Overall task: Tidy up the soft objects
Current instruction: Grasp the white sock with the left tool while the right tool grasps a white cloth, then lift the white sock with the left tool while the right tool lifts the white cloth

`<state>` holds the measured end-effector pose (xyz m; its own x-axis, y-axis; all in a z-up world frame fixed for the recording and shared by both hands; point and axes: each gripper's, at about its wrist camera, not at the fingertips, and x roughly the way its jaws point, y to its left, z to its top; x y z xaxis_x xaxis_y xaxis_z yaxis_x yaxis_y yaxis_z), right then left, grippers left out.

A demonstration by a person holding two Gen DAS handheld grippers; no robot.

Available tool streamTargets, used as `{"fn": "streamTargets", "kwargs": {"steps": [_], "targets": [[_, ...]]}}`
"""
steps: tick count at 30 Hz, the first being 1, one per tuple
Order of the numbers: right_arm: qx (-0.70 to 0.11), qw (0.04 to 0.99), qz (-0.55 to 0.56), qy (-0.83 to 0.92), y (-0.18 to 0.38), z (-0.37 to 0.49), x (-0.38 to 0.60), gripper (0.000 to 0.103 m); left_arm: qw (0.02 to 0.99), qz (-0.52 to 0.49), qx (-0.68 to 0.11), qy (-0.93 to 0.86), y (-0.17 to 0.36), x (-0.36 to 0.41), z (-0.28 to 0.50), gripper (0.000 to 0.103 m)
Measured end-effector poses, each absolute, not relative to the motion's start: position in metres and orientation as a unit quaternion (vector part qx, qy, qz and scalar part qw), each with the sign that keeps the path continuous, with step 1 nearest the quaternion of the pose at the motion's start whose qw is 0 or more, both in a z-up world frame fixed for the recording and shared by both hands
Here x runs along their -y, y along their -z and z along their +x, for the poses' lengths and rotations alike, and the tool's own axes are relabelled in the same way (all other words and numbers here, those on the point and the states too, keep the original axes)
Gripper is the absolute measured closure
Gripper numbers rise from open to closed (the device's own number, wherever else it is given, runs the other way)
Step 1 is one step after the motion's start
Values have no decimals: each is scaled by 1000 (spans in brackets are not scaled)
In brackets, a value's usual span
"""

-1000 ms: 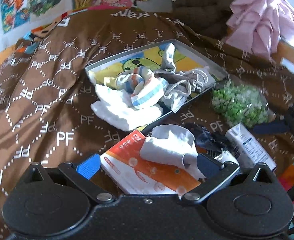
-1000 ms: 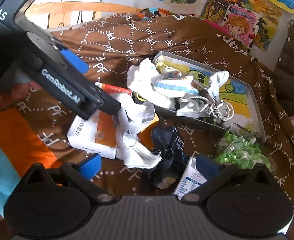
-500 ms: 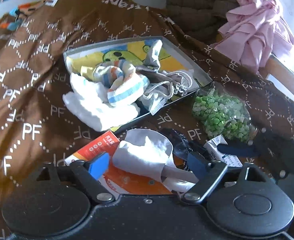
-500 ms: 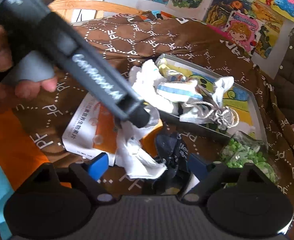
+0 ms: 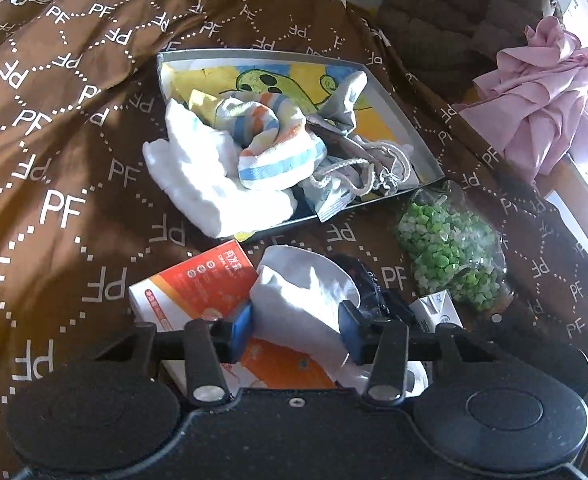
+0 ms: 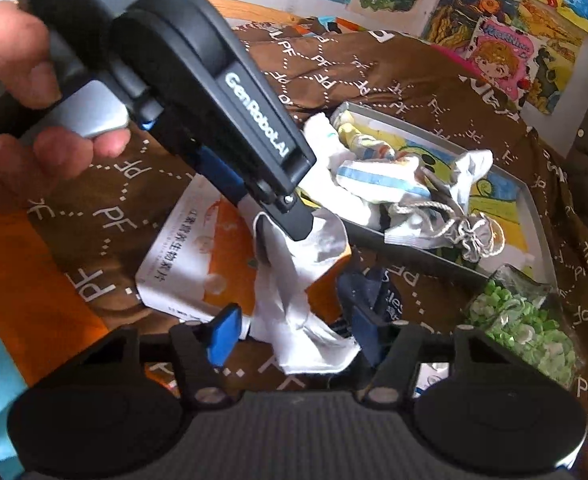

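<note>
Partly hidden under the left gripper (image 5: 296,330), the white cloth (image 5: 306,300) lies crumpled across the orange-and-white box (image 5: 197,284) on the brown bedspread (image 5: 53,140), its near end cut off by both tools. The cloth is limp and creased, sunlit in patches. Both jaws are closing around it: the left gripper's pads seem to touch its upper fold, while the right gripper (image 6: 294,336) brackets its lower tail without clearly pressing. A second ago both stood wide apart. Beside it a dark cloth (image 6: 368,292) is hard to read. Farther on, the shallow tray (image 5: 414,128) holds striped and white cloths.
</note>
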<state>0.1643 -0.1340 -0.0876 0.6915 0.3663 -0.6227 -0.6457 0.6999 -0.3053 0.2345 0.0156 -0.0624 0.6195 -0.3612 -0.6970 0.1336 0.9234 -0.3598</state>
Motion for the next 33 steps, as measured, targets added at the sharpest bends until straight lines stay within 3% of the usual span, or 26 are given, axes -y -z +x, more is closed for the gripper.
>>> {"fn": "streamTargets", "kwargs": {"steps": [6, 11, 14, 23, 33], "targets": [[-271, 878, -263, -294, 87, 162, 131, 51, 883, -136, -425, 147, 65, -12, 232, 64], [-280, 871, -276, -296, 87, 160, 128, 59, 885, -106, -428, 148, 66, -5, 229, 85], [-290, 867, -287, -288, 90, 163, 129, 62, 884, -109, -430, 148, 66, -7, 229, 89], [-296, 864, -294, -281, 94, 164, 132, 88, 883, -112, -439, 125, 57, -12, 226, 91], [-258, 884, -284, -268, 74, 156, 135, 95, 888, -36, -453, 70, 41, -19, 203, 93]]}}
